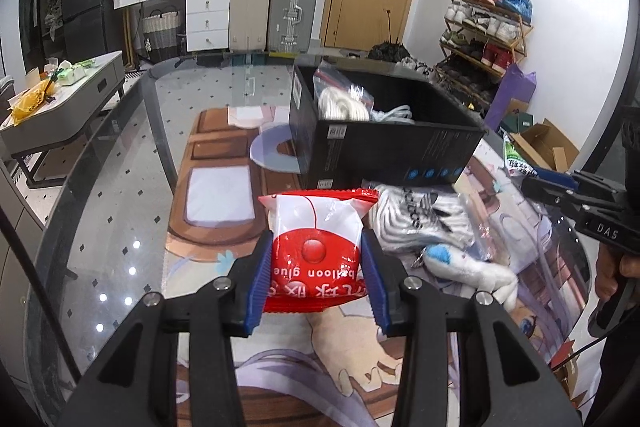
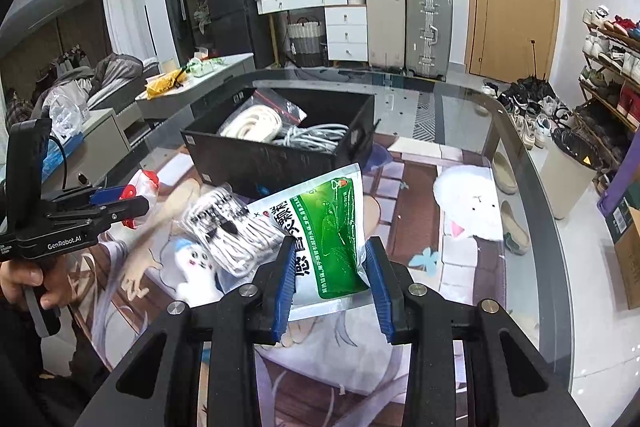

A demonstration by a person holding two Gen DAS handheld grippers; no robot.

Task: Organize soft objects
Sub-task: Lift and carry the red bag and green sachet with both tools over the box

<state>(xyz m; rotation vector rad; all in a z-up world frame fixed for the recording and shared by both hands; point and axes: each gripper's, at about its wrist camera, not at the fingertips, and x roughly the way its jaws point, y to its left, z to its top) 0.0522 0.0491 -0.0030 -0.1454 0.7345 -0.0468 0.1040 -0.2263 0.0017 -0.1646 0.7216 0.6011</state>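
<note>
A: What does the left hand-held gripper (image 1: pixel 318 267) have?

B: A red and white packet (image 1: pixel 316 247) printed "balloon glue", pinched between its blue pads (image 1: pixel 259 281). It is held above the printed mat (image 1: pixel 216 187) on the glass table (image 1: pixel 120 187), on the near side of the black box (image 1: pixel 384 147).

A: And the right hand-held gripper (image 2: pixel 330 279)?

B: Its fingers are closed on a green and white pouch (image 2: pixel 324 235), which tilts up toward the black box (image 2: pixel 272 163). The pouch looks lifted off the mat.

A: What sits in the box?

B: A bagged coil of white rope (image 2: pixel 256 125) and a bundle of grey cable (image 2: pixel 312 137).

A: Anything left on the mat?

B: A bagged black and white striped garment (image 1: pixel 424 219) just in front of the box, and a small white plush toy (image 1: pixel 472 271) with a blue patch beside it, both to the right of the red packet.
</note>
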